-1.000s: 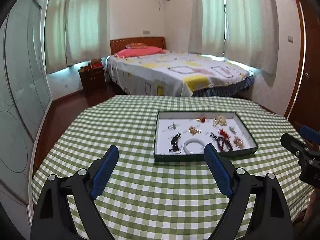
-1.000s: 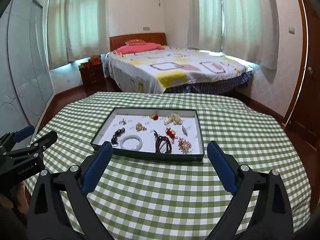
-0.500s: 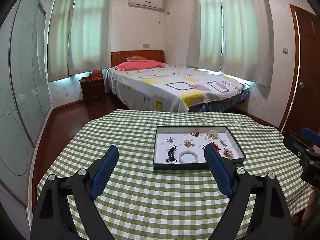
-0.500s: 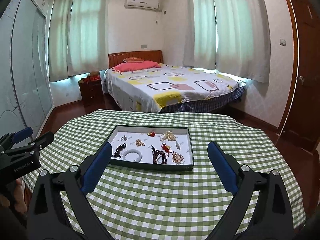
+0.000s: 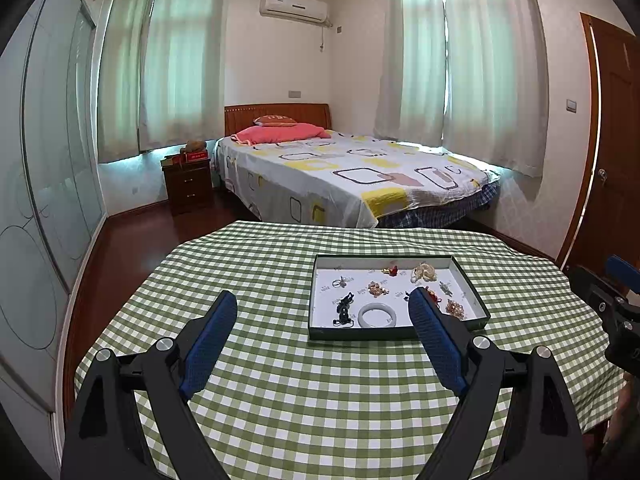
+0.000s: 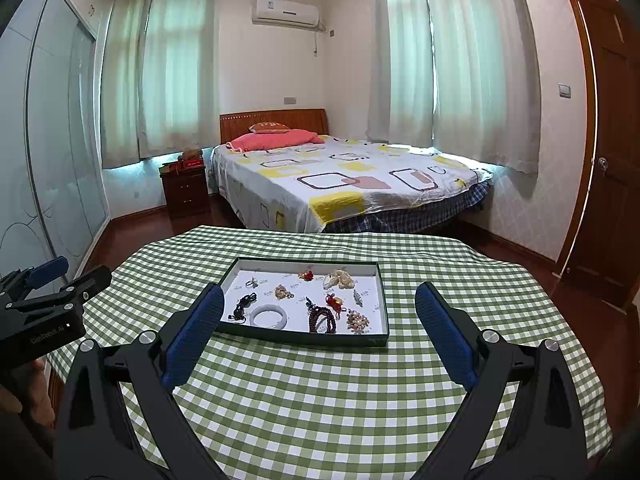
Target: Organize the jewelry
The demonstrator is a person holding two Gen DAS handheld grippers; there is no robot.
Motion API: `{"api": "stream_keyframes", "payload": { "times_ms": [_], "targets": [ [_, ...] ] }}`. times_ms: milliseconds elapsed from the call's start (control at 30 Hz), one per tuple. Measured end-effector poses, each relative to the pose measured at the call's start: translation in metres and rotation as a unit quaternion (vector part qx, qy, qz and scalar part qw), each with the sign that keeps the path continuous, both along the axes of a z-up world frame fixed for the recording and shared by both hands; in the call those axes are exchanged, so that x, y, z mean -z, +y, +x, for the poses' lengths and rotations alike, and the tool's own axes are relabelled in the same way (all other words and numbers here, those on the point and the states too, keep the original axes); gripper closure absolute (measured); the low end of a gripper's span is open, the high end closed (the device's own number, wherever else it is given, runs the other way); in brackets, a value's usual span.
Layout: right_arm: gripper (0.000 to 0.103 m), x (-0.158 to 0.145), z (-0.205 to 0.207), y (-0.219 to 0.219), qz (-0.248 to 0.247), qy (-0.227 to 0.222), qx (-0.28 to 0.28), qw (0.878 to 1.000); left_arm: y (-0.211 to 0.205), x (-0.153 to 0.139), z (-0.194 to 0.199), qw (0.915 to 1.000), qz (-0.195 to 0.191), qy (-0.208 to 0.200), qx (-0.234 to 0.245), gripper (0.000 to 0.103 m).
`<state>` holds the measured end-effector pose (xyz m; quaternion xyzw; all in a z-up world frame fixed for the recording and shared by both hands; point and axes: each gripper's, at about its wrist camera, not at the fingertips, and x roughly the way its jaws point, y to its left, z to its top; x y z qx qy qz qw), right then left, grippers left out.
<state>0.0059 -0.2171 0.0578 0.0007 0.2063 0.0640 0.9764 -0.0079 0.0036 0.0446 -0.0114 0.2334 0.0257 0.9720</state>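
A dark shallow tray (image 5: 394, 335) with a white floor lies on the green checked tablecloth (image 5: 320, 380); it also shows in the right wrist view (image 6: 304, 337). In it lie several jewelry pieces: a white bangle (image 6: 269, 315), a dark bead bracelet (image 6: 321, 319), a black cord piece (image 6: 243, 305), a red charm (image 6: 334, 302), a pearl cluster (image 6: 340, 279) and gold trinkets (image 6: 357, 320). My left gripper (image 5: 322, 308) is open and empty, well short of the tray. My right gripper (image 6: 320, 300) is open and empty, also held back over the cloth.
The table (image 6: 560, 360) ends near both grippers' bases. A bed (image 5: 352, 176) and a nightstand (image 5: 188, 184) stand beyond it. A glass wardrobe (image 5: 36, 200) is at the left, a wooden door (image 6: 608, 140) at the right.
Both grippers have pulled back and tilted up from the tray, so it looks smaller and farther. Both stay open and empty.
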Motion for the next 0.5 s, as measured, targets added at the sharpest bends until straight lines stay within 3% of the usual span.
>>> {"api": "stream_keyframes", "payload": {
  "times_ms": [500],
  "targets": [
    [0.009, -0.0013, -0.0001, 0.0017, -0.002, -0.003, -0.001, 1.000, 0.0011, 0.0015, -0.0001, 1.0000, -0.002, 0.001, 0.000, 0.018]
  ]
}}
